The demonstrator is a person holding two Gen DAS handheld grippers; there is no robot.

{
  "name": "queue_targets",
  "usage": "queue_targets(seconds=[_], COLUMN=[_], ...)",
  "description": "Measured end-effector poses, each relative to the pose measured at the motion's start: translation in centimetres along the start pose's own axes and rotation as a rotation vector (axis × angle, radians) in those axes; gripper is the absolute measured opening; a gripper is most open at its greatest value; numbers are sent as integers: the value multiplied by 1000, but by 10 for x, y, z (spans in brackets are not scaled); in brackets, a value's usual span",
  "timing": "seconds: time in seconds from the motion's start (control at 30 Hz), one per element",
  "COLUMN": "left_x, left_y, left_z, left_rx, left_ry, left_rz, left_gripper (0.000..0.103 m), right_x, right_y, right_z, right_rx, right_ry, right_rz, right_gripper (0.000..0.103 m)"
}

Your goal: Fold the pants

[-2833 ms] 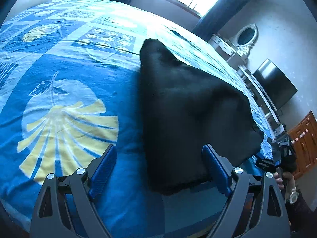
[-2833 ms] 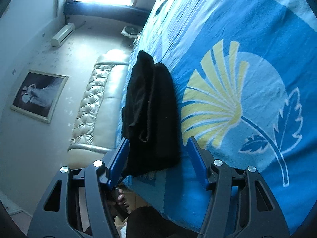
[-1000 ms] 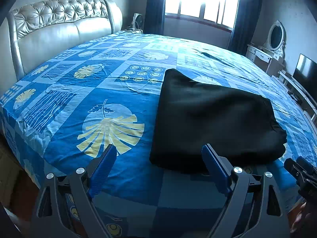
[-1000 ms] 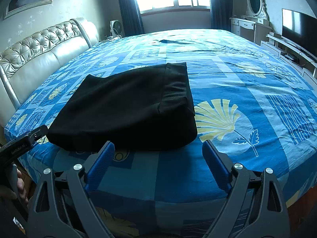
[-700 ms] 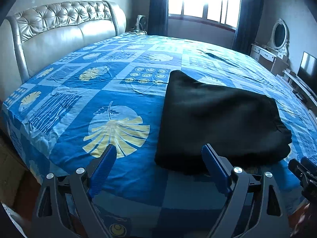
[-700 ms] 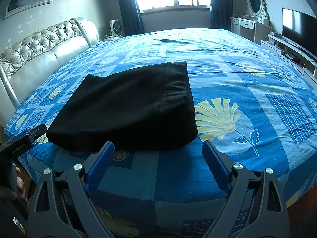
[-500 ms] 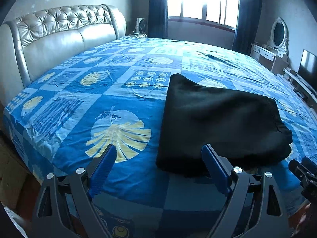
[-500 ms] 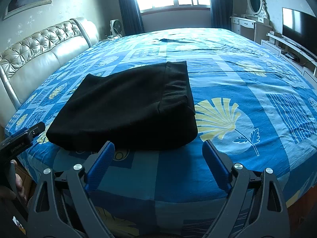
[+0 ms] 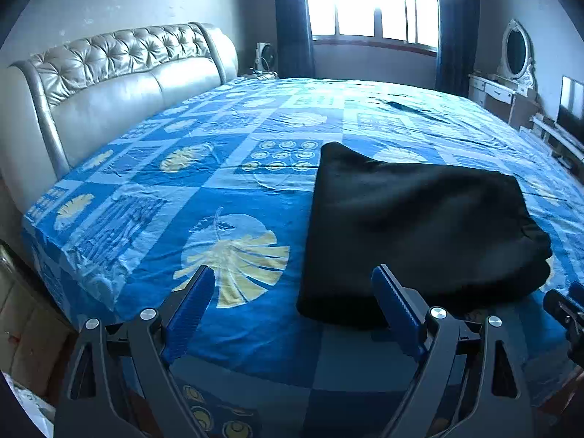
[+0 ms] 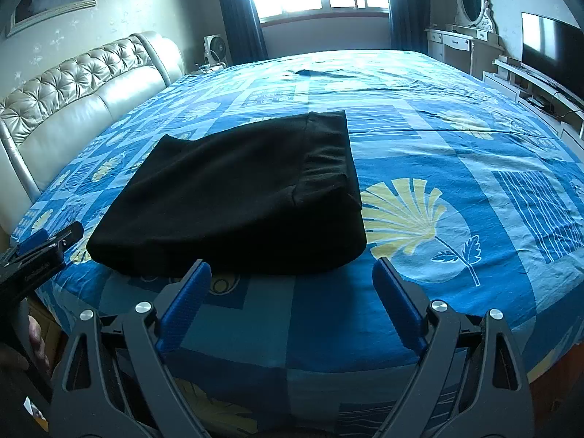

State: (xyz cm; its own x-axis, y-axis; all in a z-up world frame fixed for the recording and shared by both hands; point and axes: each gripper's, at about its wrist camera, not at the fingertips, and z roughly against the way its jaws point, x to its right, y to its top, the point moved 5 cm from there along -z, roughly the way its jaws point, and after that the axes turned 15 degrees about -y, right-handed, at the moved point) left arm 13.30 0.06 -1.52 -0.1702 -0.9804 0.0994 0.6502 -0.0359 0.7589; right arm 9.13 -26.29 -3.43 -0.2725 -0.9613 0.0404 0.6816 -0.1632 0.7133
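On the blue patterned bedspread (image 9: 255, 215), near its front edge, black folded pants (image 9: 412, 230) lie flat.
Left wrist view: the left gripper (image 9: 292, 292) hangs spread wide and empty short of the pants, which now sit further right in frame than half a second ago, with more of the headboard (image 9: 120, 80) showing. Right wrist view: the right gripper (image 10: 292, 284) is likewise splayed and empty, just short of the pants (image 10: 237, 197), framing unchanged.
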Motion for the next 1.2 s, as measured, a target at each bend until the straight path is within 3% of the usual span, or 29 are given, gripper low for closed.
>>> queue_targets(seconds=[0.07, 0.3, 0.77, 1.07, 1.1, 1.2], left_x=[2, 15, 18, 21, 21, 24], left_y=[1, 4, 5, 8, 9, 11], left_z=[2, 9, 8, 11, 11, 12], left_rx=[15, 47, 10, 17, 4, -17], left_ry=[22, -10, -45, -13, -25, -107], left_rz=[-23, -57, -54, -51, -34, -24], left_gripper=[87, 87, 87, 89, 93, 93], right_x=[0, -1, -3, -3, -2, -2], right_y=[0, 0, 0, 0, 0, 0], right_z=[0, 0, -1, -3, -3, -4], right_rx=[0, -2, -7, -18, -18, -20], right_ry=[1, 4, 9, 14, 14, 15], right_rz=[0, 1, 4, 4, 4, 5], right_gripper=[90, 90, 90, 90, 90, 90])
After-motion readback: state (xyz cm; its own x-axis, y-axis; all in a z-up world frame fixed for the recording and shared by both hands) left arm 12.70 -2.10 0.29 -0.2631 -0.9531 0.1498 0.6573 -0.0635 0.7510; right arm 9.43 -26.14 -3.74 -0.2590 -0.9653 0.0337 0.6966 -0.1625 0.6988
